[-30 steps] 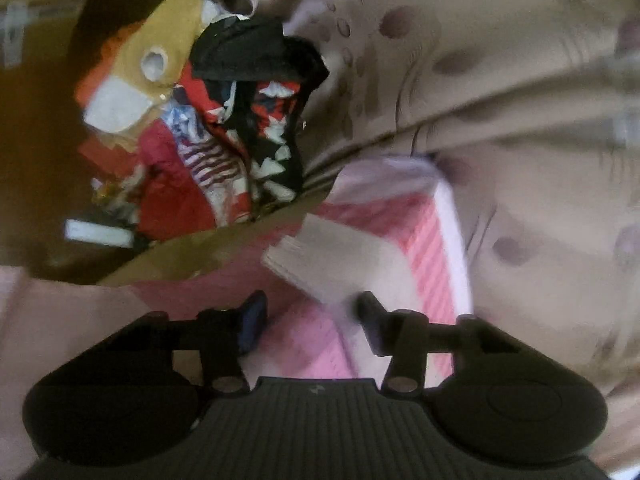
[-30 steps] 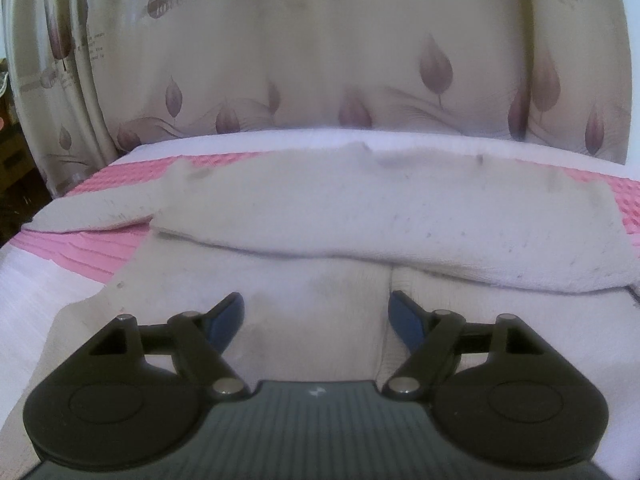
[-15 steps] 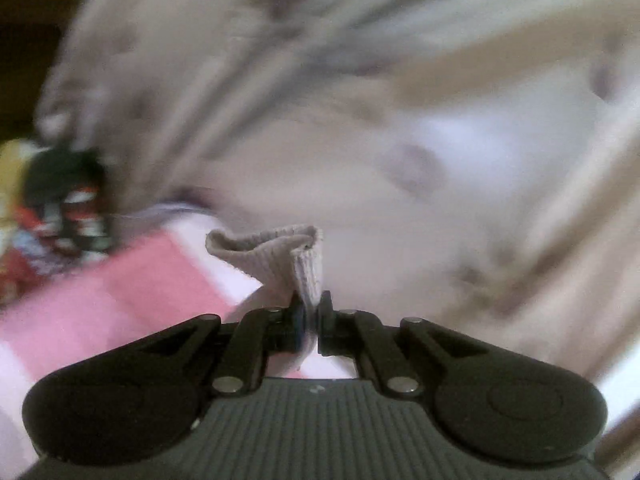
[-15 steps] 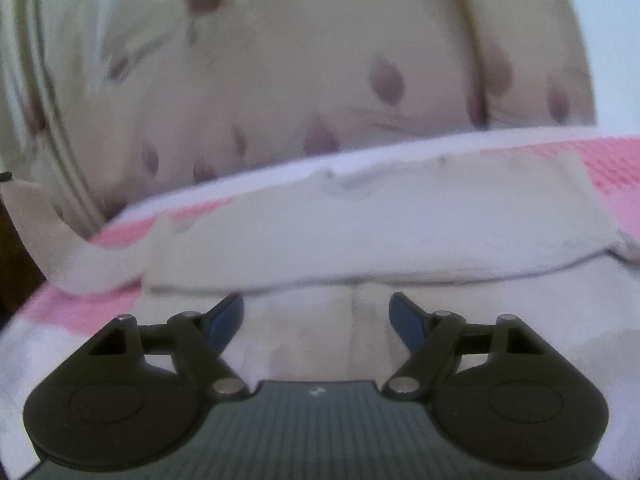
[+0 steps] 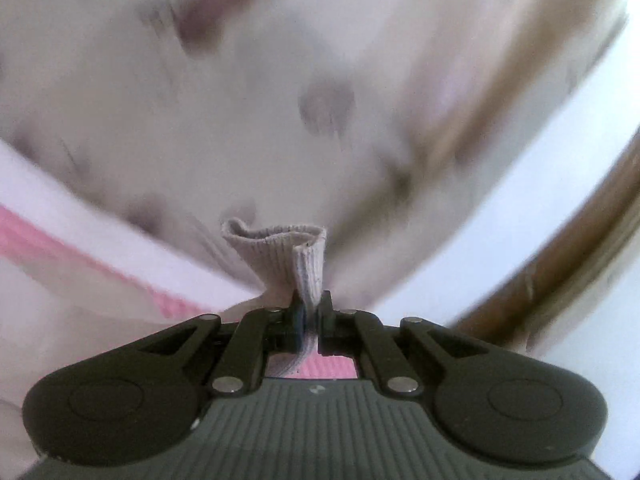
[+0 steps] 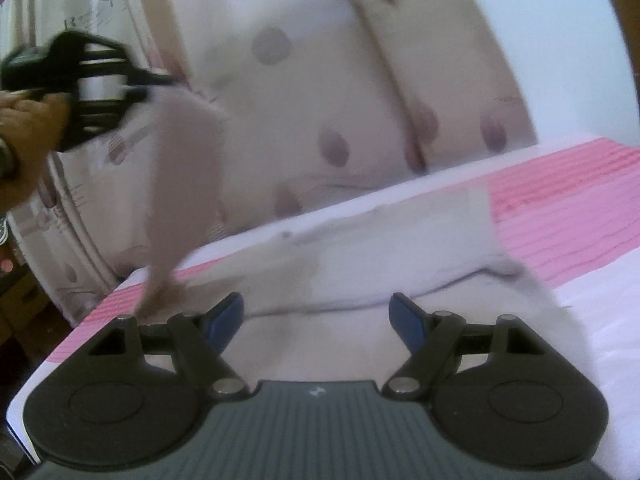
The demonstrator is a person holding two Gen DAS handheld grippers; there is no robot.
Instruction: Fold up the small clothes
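Note:
A beige knit garment (image 6: 384, 248) lies spread on the pink-and-white bed cover (image 6: 560, 216). My left gripper (image 5: 310, 312) is shut on its ribbed cuff (image 5: 296, 248), which sticks up between the pads. In the right wrist view that left gripper (image 6: 156, 80) is raised at the upper left in a person's hand (image 6: 28, 120), and the sleeve (image 6: 180, 184) hangs from it down to the bed. My right gripper (image 6: 318, 320) stands open low over the garment's near part, with nothing between its fingers.
A pale curtain (image 6: 320, 100) with mauve leaf prints hangs behind the bed. The bed's left edge (image 6: 80, 320) drops to a dark floor with boxes. A brown wooden frame (image 5: 560, 264) shows at the right of the left wrist view.
My left gripper closed on the sleeve cuff and swung up and away from the bed, lifting the sleeve. The right gripper shifted and rolled a little, still open.

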